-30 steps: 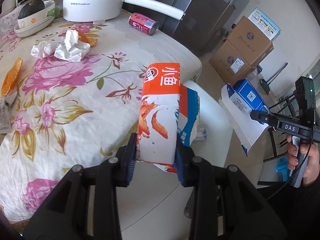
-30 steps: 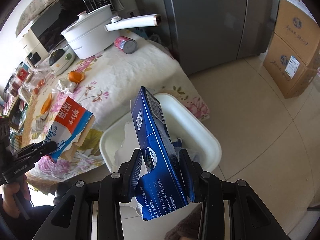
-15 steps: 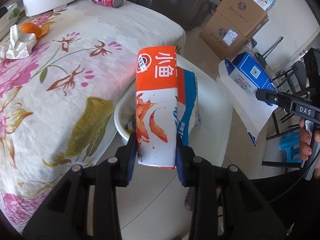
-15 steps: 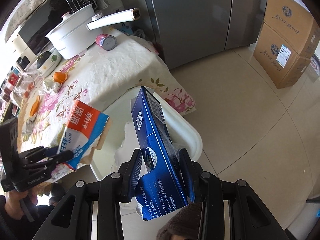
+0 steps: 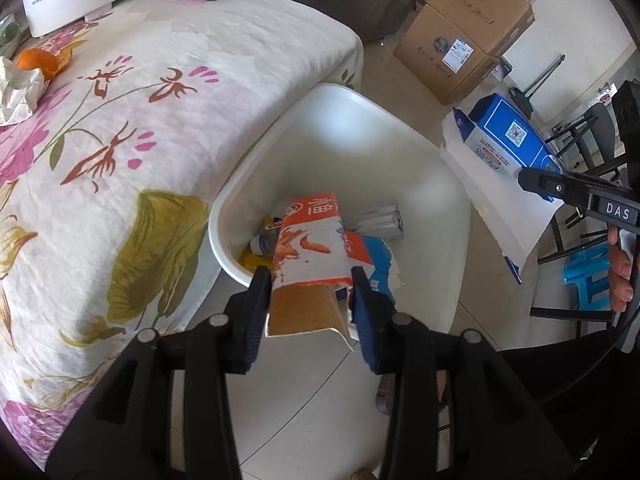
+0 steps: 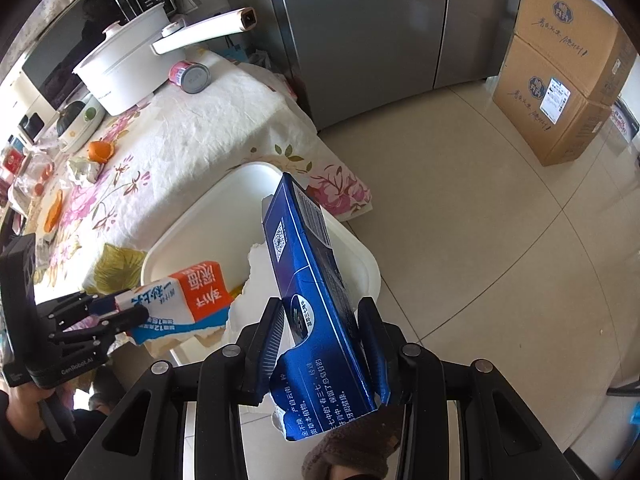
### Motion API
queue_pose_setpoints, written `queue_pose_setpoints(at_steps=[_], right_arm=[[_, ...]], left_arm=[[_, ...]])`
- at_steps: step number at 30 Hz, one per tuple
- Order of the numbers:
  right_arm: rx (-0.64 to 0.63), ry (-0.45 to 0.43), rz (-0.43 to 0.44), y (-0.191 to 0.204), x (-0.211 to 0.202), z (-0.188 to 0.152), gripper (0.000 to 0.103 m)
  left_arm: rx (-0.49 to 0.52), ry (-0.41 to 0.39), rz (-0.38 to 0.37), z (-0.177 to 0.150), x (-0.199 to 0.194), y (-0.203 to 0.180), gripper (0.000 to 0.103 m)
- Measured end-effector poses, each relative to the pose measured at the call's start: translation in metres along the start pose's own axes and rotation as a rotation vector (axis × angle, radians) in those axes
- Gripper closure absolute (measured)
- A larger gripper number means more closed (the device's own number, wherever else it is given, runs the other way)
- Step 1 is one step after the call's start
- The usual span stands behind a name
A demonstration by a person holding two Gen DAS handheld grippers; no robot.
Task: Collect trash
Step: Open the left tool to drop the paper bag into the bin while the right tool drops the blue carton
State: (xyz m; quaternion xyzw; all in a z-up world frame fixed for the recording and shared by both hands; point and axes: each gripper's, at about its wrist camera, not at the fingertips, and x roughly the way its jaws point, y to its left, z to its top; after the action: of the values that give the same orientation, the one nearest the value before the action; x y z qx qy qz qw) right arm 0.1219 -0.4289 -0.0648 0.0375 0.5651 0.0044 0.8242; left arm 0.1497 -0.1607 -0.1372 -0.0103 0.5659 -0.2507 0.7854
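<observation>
The left claw (image 5: 310, 294) is opening around the orange carton (image 5: 310, 240) over the white bin (image 5: 432, 184); the right claw (image 6: 322, 338) is clamping the blue box (image 6: 316, 288) beside the bench (image 5: 160, 80).

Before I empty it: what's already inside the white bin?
In the white bin: a clear cup, a small bottle, something yellow. The orange carton covers the rest.

The torn orange-and-white carton (image 5: 310, 240) hung between the left gripper (image 5: 310, 300), tipped down into the white bin (image 5: 436, 184) just ahead. The crumpled blue carton (image 6: 316, 292) stood upright in the right gripper (image 6: 322, 344), over that bin's rim.
</observation>
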Motion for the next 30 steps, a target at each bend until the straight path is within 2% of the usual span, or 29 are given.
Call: queue_pose_setpoints(at_steps=[2, 6, 8, 13, 28, 29, 30], right_arm=[[-0.002, -0.001, -0.001, 0.001, 0.000, 0.000, 0.064], [-0.008, -0.004, 0.000, 0.005, -0.001, 0.002, 0.064], [-0.011, -0.006, 0.002, 0.007, -0.001, 0.003, 0.064], [-0.023, -0.007, 0.003, 0.015, -0.001, 0.006, 0.064], [-0.054, 0.001, -0.011, 0.043, 0.010, 0.018, 0.064], [-0.056, 0.002, -0.013, 0.045, 0.011, 0.019, 0.063], [-0.056, 0.005, -0.014, 0.047, 0.012, 0.020, 0.058]], left_arm=[[-0.018, -0.007, 0.011, 0.000, -0.005, 0.003, 0.034], [-0.043, -0.039, 0.032, 0.001, -0.022, 0.015, 0.024], [-0.053, -0.058, 0.047, -0.001, -0.032, 0.019, 0.011], [-0.076, -0.115, 0.078, -0.007, -0.055, 0.031, 0.005], [-0.162, -0.190, 0.152, -0.029, -0.100, 0.067, 0.001], [-0.167, -0.193, 0.155, -0.032, -0.103, 0.069, 0.001], [-0.170, -0.195, 0.158, -0.033, -0.105, 0.072, 0.001]])
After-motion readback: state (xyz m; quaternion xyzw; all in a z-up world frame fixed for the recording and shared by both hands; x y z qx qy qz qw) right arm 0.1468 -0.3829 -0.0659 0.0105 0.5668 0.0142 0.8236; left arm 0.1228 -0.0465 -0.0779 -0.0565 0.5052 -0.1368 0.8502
